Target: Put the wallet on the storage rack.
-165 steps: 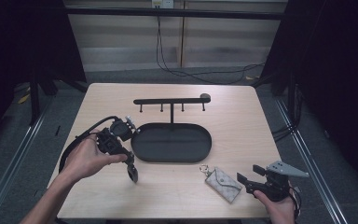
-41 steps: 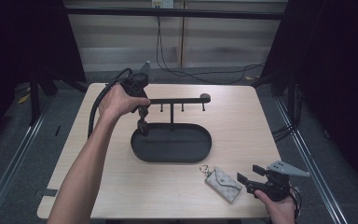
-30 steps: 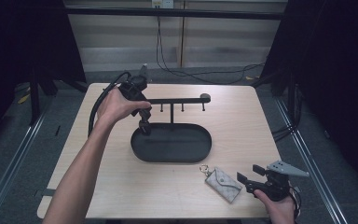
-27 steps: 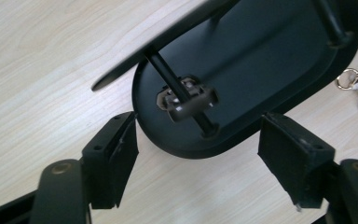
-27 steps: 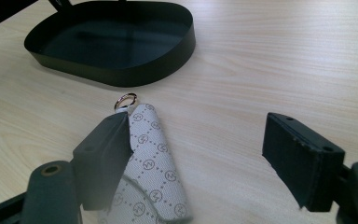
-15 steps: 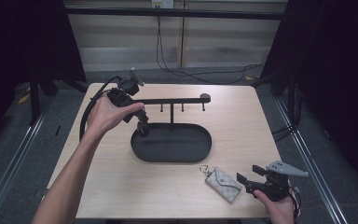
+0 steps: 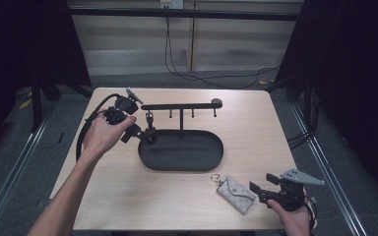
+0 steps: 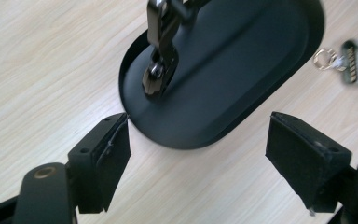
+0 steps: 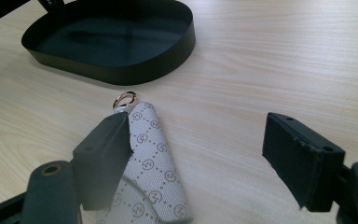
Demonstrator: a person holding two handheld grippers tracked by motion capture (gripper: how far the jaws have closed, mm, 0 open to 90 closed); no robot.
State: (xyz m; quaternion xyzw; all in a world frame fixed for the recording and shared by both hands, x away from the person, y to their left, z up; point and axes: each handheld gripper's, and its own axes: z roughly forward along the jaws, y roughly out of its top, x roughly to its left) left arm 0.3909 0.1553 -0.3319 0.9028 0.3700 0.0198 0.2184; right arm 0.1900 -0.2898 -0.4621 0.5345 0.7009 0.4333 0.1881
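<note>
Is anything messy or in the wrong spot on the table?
Nothing is spilled or broken. The patterned key pouch lies flat on the table, outside the black tray, while a dark key clip already hangs from the hook rack above the tray.

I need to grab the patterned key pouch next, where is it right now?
In the high view the key pouch lies on the table's near right, just left of the right tool and below the black tray.

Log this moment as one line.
left gripper: open, just released | key clip: hanging on rack hook | right gripper: open by key pouch
</note>
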